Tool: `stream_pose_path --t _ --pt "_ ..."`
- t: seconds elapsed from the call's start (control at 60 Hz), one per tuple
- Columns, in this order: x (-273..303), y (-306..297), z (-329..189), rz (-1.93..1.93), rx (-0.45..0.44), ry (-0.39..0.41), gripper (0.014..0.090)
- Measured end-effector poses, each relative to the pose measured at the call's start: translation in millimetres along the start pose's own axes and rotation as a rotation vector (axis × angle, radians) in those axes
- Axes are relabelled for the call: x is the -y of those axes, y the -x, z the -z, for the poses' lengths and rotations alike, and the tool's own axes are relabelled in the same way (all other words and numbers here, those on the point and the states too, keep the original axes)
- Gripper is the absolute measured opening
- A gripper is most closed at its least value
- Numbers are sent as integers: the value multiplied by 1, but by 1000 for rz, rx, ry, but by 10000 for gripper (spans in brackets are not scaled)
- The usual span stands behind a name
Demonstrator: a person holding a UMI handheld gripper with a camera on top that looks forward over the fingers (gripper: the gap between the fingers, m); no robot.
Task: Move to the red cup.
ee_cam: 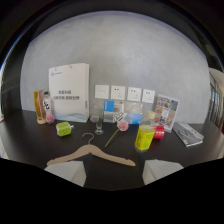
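Beyond open hand-held gripper (113,172), red cup (159,132).

Ahead of me: dark, near-black surface (30,131) running back to a plain grey-white wall (130,50). Row of four white wall sockets/switches (125,93) low on that wall, just above the surface's back edge. Lighting even, soft glare on the wall. Something pale at far right, can't identify.

The small red cup (159,132) is standing on the dark table, touching the yellow cup's right side, partly hidden behind it.
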Motion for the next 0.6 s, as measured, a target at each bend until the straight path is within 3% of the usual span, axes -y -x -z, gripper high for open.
stream_pose_path --t 0.367,0.6 --pt "-33 -18 50 5 -41 12 852" --pt "-49 -90 65 19 -128 44 851"
